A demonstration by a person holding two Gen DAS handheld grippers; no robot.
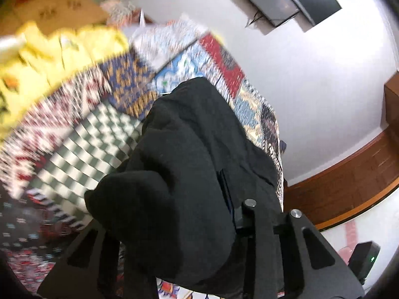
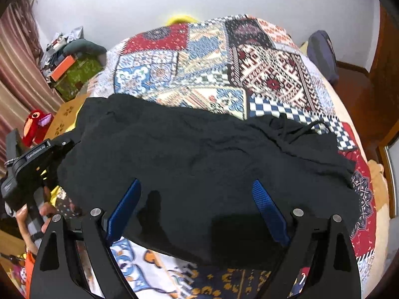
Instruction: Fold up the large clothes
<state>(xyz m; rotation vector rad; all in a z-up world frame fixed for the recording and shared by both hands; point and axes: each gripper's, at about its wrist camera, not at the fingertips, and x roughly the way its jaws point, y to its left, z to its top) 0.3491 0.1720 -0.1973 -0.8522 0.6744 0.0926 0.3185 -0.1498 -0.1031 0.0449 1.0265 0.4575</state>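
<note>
A: Left wrist view first. How far along?

B: Looks early. Black garment (image 1: 189, 134) bunched in a heap right over the left gripper (image 1: 194, 199), rising from the jaws instead of lying flat. No neat fold anywhere.

A: Jaws there?

B: Narrow, pinching a gather of the cloth, to judge by one blue pad (image 1: 225, 189) pressed against the fabric. Other finger buried under black folds.

A: Surface and room?

B: Patchwork bedspread (image 1: 82, 134) underneath, heavily blurred. Something yellow (image 1: 62, 49) on the far side, too smeared to name. White wall beyond, a dark screen (image 1: 279, 7) mounted high, wooden trim (image 1: 349, 182) along the floor.

A: Now the right wrist view.

B: Shows the garment (image 2: 199, 149) lying crosswise on the bed, rumpled, a drawstring (image 2: 299, 129) trailing at its right end. Left end raised at the other gripper, gripped by a bare hand (image 2: 47, 211).

A: Right gripper (image 2: 197, 184)?

B: Spread wide above the near hem, blue pads clear of the cloth, holding nothing.

A: Left to do?

B: Probably nearly everything: smoothing, bringing one side over, halving again.

A: Room on this side?

B: Striped curtain (image 2: 15, 62) at left, a cluttered corner with a green box (image 2: 74, 74), a red plush toy (image 2: 35, 124), a dark blue bag (image 2: 321, 54) at the bed's far right.
</note>
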